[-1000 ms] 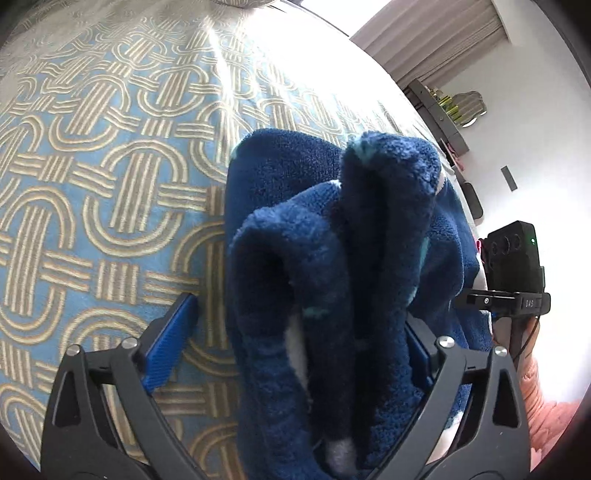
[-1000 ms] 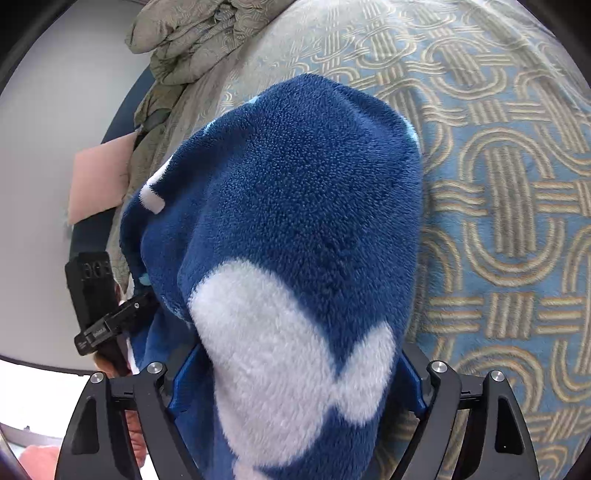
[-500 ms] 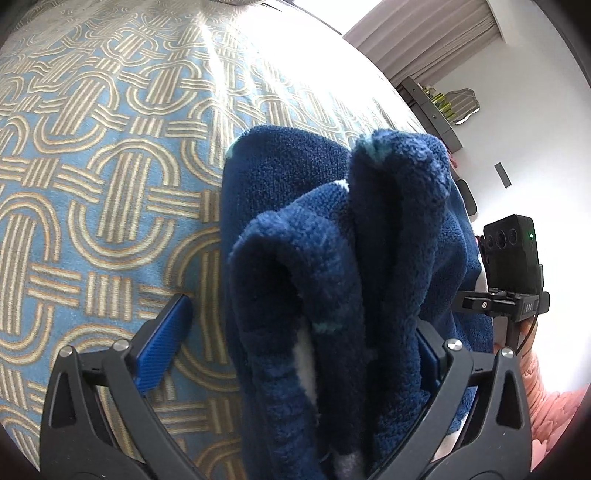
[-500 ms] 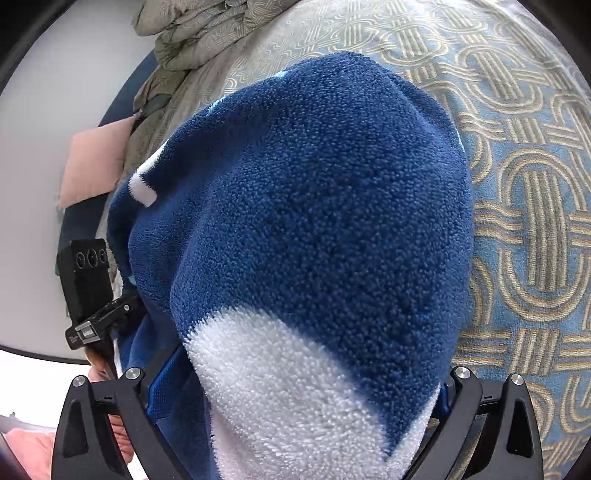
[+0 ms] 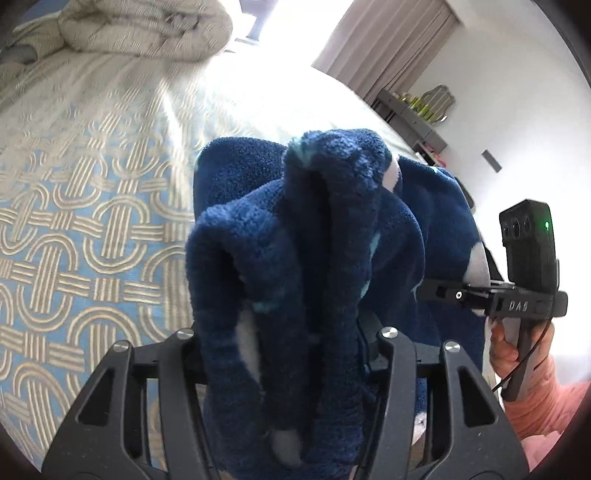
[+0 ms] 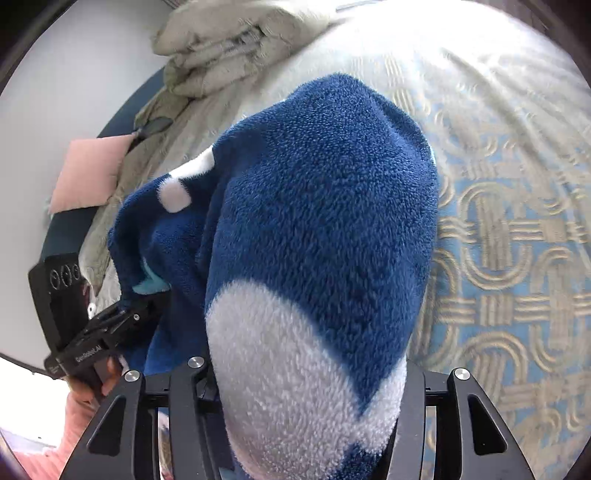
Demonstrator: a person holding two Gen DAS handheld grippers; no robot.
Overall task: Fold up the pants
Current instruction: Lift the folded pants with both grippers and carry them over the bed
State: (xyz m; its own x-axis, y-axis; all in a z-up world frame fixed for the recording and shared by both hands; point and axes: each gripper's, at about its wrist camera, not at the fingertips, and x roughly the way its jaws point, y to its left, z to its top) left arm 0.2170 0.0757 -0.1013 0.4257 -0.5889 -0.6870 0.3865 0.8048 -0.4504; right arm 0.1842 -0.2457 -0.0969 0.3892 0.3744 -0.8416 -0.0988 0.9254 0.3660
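Observation:
The pants (image 5: 295,240) are thick dark-blue fleece with white patches. In the left wrist view they bunch in folds between the jaws of my left gripper (image 5: 288,347), which is shut on them. In the right wrist view the pants (image 6: 325,206) drape over my right gripper (image 6: 303,373), which is shut on a white-patched fold. The fingertips of both grippers are hidden under fleece. Each gripper shows in the other's view: the right one (image 5: 517,295) at the far right, the left one (image 6: 92,339) at the lower left. The pants hang above the bed.
The bed has a blue bedspread with a beige loop pattern (image 5: 74,240). A rolled beige duvet (image 5: 147,29) lies at the head of the bed, and a pink pillow (image 6: 88,173) beside it. A shelf and curtains (image 5: 406,74) stand by the far wall.
Both grippers have closed on the fleece; the left one's blue finger pad no longer shows. Both have tilted upward, bringing the duvet and the far end of the bed into view.

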